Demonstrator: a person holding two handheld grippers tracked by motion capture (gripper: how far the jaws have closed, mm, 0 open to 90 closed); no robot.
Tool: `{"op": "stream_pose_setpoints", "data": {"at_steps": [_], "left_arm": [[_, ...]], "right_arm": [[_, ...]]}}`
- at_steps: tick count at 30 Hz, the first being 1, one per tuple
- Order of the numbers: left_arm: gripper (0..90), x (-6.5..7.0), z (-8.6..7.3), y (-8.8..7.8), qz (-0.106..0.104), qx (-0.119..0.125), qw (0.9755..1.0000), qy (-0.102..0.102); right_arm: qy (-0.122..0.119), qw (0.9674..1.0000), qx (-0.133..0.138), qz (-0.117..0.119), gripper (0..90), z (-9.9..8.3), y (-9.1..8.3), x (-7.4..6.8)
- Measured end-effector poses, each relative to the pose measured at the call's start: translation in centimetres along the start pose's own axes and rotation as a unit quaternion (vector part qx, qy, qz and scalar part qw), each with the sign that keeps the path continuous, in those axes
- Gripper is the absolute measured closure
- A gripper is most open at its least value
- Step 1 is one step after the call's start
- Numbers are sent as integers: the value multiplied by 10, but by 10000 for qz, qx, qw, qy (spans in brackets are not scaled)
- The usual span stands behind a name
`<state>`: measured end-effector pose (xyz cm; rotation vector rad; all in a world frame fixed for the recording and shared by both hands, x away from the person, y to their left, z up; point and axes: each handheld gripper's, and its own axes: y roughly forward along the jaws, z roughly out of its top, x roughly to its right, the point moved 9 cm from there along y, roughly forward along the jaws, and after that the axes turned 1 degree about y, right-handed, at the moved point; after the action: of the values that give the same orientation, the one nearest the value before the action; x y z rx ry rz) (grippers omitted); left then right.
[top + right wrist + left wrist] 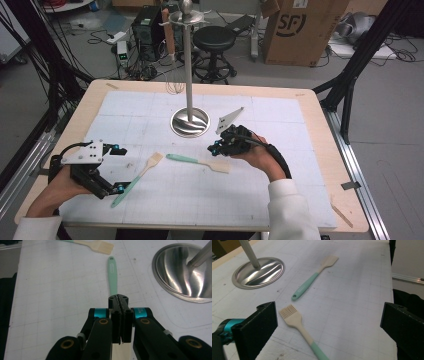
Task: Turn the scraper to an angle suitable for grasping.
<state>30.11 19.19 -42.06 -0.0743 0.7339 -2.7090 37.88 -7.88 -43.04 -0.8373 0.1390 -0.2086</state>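
Note:
A mint-handled spatula (195,161) (314,277) lies flat on the white mat, its cream blade pointing right in the high view. My right gripper (215,149) (118,298) sits directly over the spatula's neck with its jaws pressed together; the mint handle (112,272) sticks out beyond the tips and nothing shows between the pads. A cream pastry brush with a mint handle (137,180) (294,320) (100,246) lies at the front left. My left gripper (118,169) (329,327) is open wide, low over the mat, with the brush lying between its jaws, untouched.
A steel stand with a round base (190,122) (258,272) (182,272) rises from the mat's middle back, with a wood-handled whisk (170,40) hanging from its top. Behind the table are a stool (215,40) and a cardboard box (300,30).

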Motion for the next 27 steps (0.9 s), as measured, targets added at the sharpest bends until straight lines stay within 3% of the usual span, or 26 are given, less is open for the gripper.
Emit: {"op": "stream_pose_setpoints", "data": {"at_steps": [12,27], "left_arm": [[17,-1,-1,1,-9,-25,10000,-4],[17,-1,-3,2,-8,-13,10000,-46]], "right_arm": [[39,9993,-360,80,894,-7,26,5],[11,9955,-943,62,894,-21,62,12]]}}
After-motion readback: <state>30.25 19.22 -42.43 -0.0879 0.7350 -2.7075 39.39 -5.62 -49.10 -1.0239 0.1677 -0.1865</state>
